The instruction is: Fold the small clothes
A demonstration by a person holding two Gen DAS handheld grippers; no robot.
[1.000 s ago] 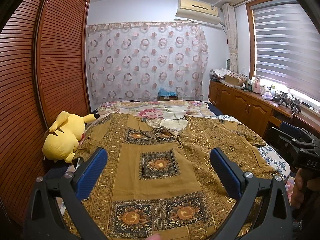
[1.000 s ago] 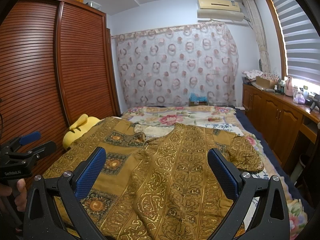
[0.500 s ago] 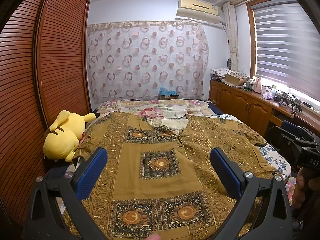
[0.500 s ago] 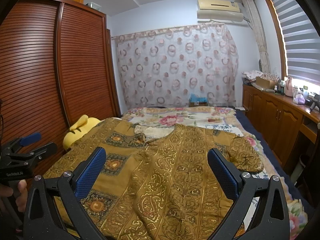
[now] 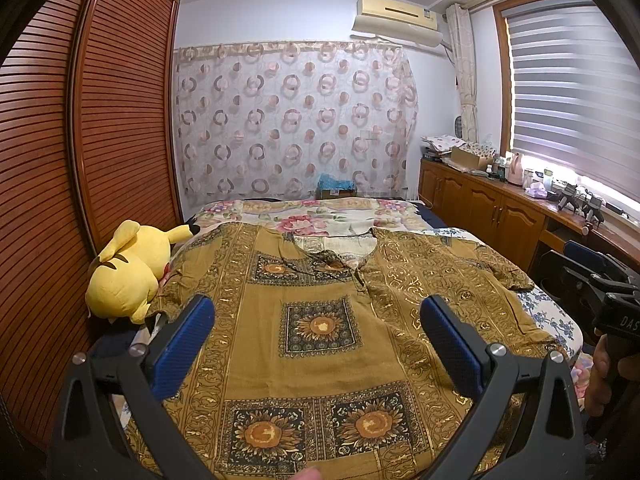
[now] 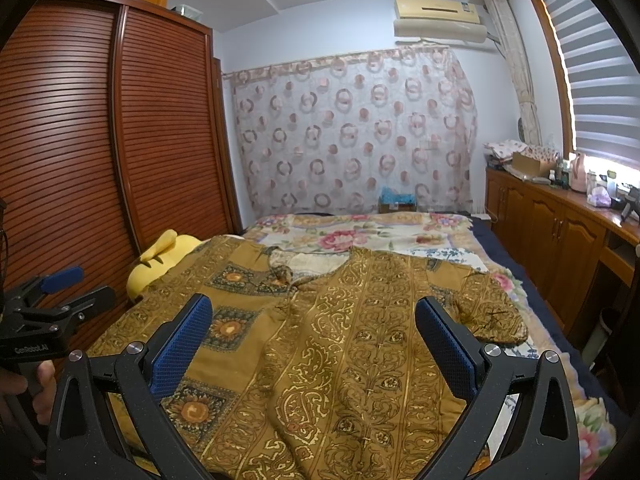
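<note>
Left tool [image 5: 316,320]: we hold it above the near end of the bed, fingers spread wide, gripping nothing. Right tool [image 6: 314,318]: likewise spread and empty, held off to the right.

Change noted: almost none. Over the last second our two tools have kept their places and the cloth has not stirred, so we judge the folding not yet begun and the first grasp still ahead.

Shirt [image 5: 320,320]: mustard-gold, printed with sunflower squares and scrollwork, laid flat and face-up on the bed [image 5: 320,216], neckline toward the far end, hem nearest us. It lies below and ahead of both tools, touching neither. Its right sleeve [image 6: 490,316] lies spread toward the bed's right edge.

Surroundings: a yellow plush toy [image 5: 128,272] just beside the shirt's left shoulder; a slatted wardrobe [image 5: 80,160] on the left; a patterned curtain [image 5: 296,120] behind; a wooden cabinet [image 6: 560,240] along the window side.
</note>
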